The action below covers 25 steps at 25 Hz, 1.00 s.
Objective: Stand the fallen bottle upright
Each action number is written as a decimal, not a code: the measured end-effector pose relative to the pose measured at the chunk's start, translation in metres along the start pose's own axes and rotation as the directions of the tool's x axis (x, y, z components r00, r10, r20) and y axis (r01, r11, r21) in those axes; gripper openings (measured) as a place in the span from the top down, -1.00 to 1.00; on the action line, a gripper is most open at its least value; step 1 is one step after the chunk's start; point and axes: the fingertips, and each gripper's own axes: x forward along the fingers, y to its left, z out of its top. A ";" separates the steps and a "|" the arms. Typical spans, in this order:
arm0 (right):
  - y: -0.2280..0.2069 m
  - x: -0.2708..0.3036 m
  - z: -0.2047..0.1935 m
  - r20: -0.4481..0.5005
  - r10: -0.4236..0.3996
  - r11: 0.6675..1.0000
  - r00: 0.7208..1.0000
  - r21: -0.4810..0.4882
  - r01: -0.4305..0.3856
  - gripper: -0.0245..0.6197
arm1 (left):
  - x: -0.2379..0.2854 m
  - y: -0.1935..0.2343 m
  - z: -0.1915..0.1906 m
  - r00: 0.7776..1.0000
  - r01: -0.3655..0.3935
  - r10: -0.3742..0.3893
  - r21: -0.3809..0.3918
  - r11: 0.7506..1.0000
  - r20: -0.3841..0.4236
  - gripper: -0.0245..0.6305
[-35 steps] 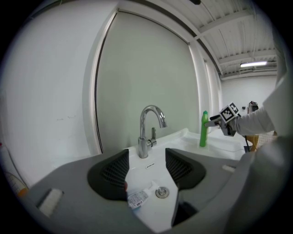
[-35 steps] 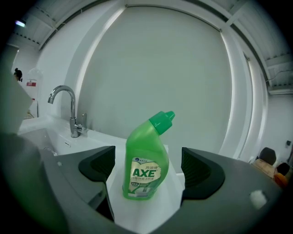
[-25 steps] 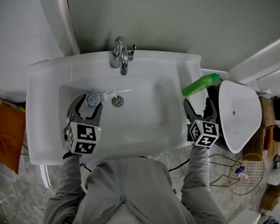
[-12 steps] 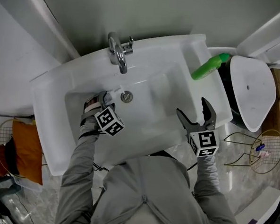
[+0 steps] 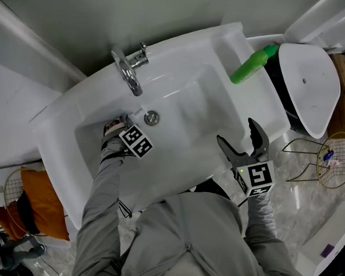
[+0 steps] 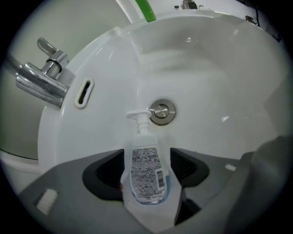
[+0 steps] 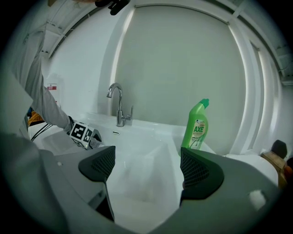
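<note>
Sink (image 5: 191, 124) basin: left gripper (image 5: 117, 128), open a sec ago, is now clamped on the small pump bottle (image 6: 145, 171), low on the basin floor. Right gripper (image 5: 236, 131) stays wide open, empty, over the front rim. Bottle lies label-up, long axis along the jaws, pump twd drain (image 6: 161, 111). Green bottle (image 5: 250, 66) upright on the back-right ledge, faucet (image 5: 127, 73) behind.

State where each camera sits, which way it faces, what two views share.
Head view: on the head, facing down at the sink; sleeves, left claw, right claw show.
Left gripper view: on left claw, facing the drain; shut on pump bottle.
Right gripper view: on right claw, facing faucet, green bottle; open, empty.
Head and right gripper views share the green bottle.
</note>
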 end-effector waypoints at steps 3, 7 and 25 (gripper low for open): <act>-0.001 -0.001 0.002 0.008 -0.012 1.000 1.000 0.009 0.012 -0.41 | 0.011 -0.003 -0.003 0.999 0.036 -0.035 0.023 0.999 -0.040 -0.12; 0.001 -0.002 0.002 0.005 -0.009 1.000 1.000 0.022 0.009 -0.41 | 0.022 -0.006 -0.006 0.995 0.069 -0.064 0.054 0.996 -0.081 -0.12; 0.030 0.003 0.005 0.003 0.030 1.000 1.000 0.011 -0.030 -0.41 | 0.031 -0.010 -0.001 0.962 0.240 -0.224 0.096 0.966 -0.153 -0.11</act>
